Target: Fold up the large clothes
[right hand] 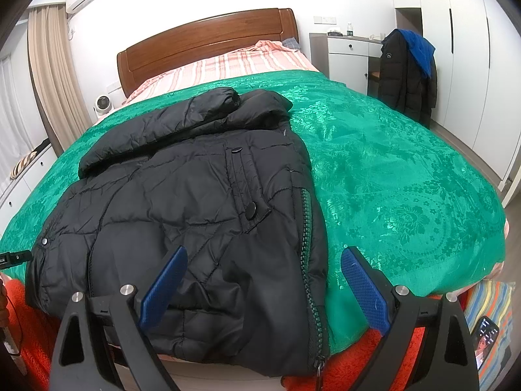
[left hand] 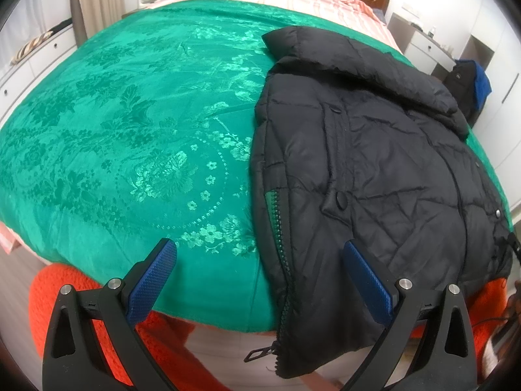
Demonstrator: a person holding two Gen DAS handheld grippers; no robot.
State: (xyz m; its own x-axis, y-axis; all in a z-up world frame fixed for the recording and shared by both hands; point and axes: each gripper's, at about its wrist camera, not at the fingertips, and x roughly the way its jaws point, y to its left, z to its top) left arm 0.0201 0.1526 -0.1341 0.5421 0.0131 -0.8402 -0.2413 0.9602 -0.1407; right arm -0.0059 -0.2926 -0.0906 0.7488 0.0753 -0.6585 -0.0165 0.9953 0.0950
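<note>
A black padded jacket [left hand: 374, 169] lies folded on the green bedspread [left hand: 130, 137], its zipper edge hanging over the near edge of the bed. My left gripper [left hand: 260, 254] is open and empty, held just above the jacket's near left zipper edge. In the right wrist view the jacket [right hand: 195, 195] lies left of centre on the bedspread [right hand: 390, 179]. My right gripper [right hand: 263, 264] is open and empty, above the jacket's near right zipper edge. A sleeve is folded across the jacket's top near the collar.
An orange blanket [left hand: 65, 299] lies below the bed's near edge. A wooden headboard [right hand: 208, 42] and striped pink sheet [right hand: 228, 68] are at the far end. A dark coat with a blue garment [right hand: 407, 71] hangs by a white desk at right. A phone [right hand: 485, 335] lies at lower right.
</note>
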